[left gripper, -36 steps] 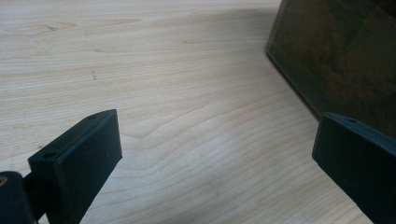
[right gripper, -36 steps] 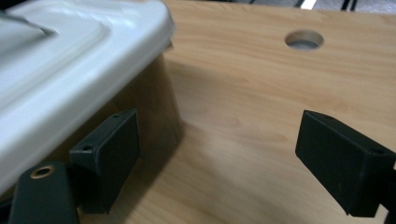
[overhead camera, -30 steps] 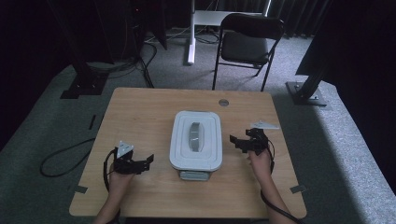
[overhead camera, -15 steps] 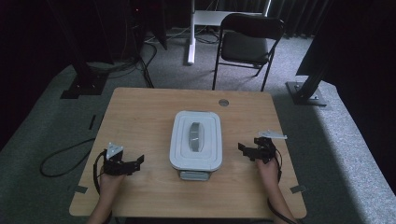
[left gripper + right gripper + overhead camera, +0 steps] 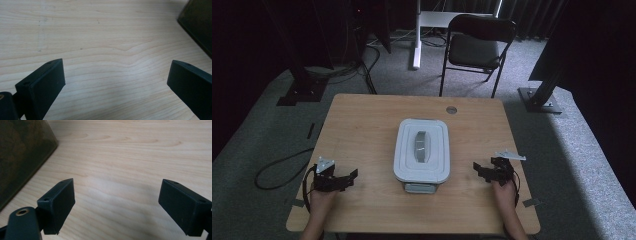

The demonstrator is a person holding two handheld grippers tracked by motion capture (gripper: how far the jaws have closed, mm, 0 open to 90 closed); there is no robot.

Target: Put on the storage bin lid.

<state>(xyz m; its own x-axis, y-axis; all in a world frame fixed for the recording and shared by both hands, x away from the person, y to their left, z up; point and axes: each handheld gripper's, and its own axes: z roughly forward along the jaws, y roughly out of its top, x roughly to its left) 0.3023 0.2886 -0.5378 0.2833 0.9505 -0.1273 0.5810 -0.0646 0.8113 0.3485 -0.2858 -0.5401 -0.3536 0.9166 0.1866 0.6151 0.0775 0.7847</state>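
Container (image 5: 422, 155) sits lidded mid-worktop (image 5: 362, 125), between the left gripper (image 5: 349, 176) and right gripper (image 5: 478, 170), both with fingers spread wide and holding nothing. Risk is probably uneven contact, one side shoving it sideways instead of lifting.

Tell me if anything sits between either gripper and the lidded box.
Nothing visible does. Bare wooden table lies between the left gripper and the white lidded box, and likewise between the right gripper and the box. Both pairs of jaws stand open.
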